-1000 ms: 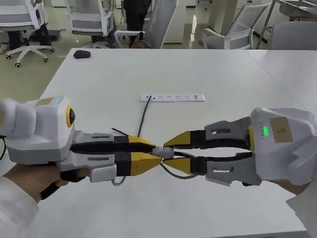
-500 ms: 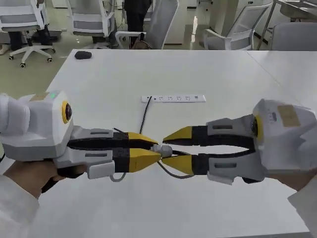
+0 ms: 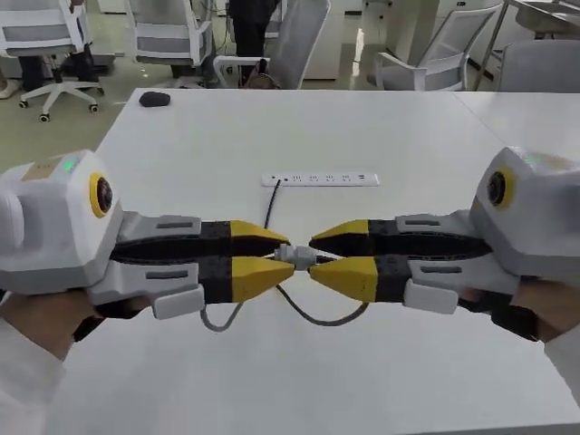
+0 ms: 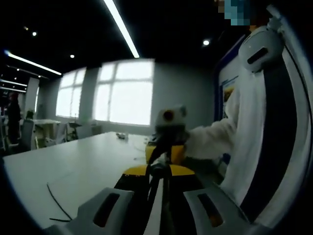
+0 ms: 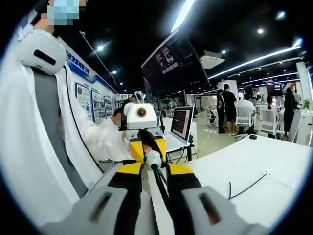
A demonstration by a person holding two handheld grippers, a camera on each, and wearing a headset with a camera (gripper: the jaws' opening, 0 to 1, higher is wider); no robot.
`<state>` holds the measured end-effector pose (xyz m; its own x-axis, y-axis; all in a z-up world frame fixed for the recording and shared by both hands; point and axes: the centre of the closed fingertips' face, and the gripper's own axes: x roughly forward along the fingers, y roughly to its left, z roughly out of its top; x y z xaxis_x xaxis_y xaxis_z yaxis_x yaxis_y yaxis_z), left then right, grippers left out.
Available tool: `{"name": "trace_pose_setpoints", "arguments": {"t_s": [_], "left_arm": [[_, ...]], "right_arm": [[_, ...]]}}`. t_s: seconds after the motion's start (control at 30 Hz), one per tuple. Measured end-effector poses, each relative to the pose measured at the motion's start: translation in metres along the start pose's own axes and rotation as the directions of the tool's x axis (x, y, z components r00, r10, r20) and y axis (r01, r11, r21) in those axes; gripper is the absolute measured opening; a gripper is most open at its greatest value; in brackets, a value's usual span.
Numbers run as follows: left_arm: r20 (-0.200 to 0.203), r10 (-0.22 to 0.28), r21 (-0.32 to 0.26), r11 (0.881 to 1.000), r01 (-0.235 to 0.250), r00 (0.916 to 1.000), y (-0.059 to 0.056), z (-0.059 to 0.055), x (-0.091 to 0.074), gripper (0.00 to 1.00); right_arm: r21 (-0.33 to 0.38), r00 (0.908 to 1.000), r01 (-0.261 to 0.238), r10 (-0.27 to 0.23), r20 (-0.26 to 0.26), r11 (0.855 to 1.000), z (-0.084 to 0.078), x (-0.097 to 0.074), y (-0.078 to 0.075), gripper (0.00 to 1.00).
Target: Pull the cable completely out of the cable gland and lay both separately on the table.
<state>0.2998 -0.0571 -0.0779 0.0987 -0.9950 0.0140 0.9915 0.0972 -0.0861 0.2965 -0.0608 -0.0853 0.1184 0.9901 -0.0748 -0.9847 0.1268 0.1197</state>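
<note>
The light grey cable gland (image 3: 288,255) hangs above the white table (image 3: 408,136), between the meeting yellow tips of both grippers. My left gripper (image 3: 276,256) comes in from the left and is shut on the gland (image 4: 159,169). From the right, my right gripper (image 3: 314,259) is shut on the cable just beside the gland (image 5: 153,158). The grey cable (image 3: 319,319) sags in a loop under the tips, and another bend of it shows below the left gripper. In the right gripper view the dark cable (image 5: 160,187) runs back between the jaws.
A white power strip (image 3: 323,179) lies mid-table, and its black cord (image 3: 269,210) runs toward the grippers. A dark mouse (image 3: 154,99) sits at the far left corner. Office chairs (image 3: 168,36) stand beyond the table's far edge.
The right gripper's jaws, spread apart before, have closed on the cable beside the gland. Both grippers have risen slightly. The left gripper has kept its hold.
</note>
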Motion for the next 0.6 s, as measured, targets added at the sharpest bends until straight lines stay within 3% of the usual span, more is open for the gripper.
{"name": "trace_pose_setpoints", "arguments": {"t_s": [0.37, 0.6], "left_arm": [[-0.004, 0.003, 0.017, 1.0, -0.003, 1.0, 0.0014, -0.0028, 0.0004, 0.15], [-0.03, 0.005, 0.017, 1.0, -0.004, 0.9995, 0.003, -0.0055, 0.0008, 0.15]], "right_arm": [[0.025, 0.9999, -0.017, 0.016, 0.004, 1.0, -0.0037, 0.0037, 0.0004, 0.12], [0.017, 0.9996, -0.012, 0.013, -0.024, 1.0, -0.0065, 0.0053, -0.0007, 0.12]]}}
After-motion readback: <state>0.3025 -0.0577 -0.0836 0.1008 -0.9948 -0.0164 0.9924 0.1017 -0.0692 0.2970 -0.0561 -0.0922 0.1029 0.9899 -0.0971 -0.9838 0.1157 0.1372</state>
